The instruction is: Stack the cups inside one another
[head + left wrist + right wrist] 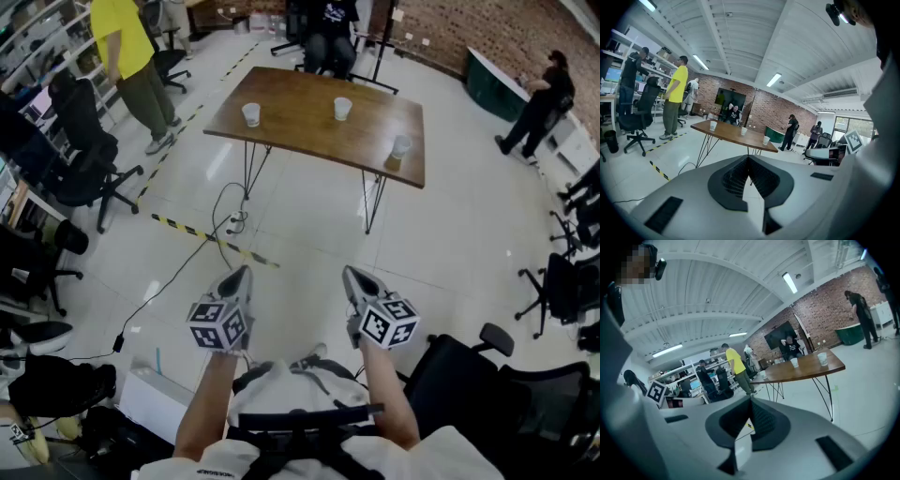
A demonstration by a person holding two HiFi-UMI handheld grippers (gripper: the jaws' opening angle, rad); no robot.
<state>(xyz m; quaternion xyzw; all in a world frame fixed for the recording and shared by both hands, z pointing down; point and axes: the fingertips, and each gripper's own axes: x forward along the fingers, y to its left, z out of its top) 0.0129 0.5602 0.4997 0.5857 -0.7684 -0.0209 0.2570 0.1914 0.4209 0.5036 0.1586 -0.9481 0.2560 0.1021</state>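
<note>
A pale glossy tiled floor [450,244] fills most of the head view, and well ahead of the person stands a brown wooden table [300,89] on thin black hairpin legs. A person in a yellow shirt [122,42] stands off the table's left side, another in black [536,101] stands far off to its right, and a third sits just behind its far edge [328,28]. Black office chairs [89,164] line the left of the room, and one more [487,384] sits at the lower right. Low in the head view, the left gripper [246,271] and the right gripper [349,272] are held side by side above the floor, well short of the table. Each gripper's own view shows its tips meeting with nothing between them: the left gripper [749,157] is pinched closed and empty, and so is the right gripper [750,399]. Three white paper cups stand upright and well apart on the table: one [250,114] near the front left corner, one [342,109] about the middle, and one [400,146] by the right edge towards the front right corner. A strip of black-and-yellow tape [192,232] crosses the floor before the table.
</note>
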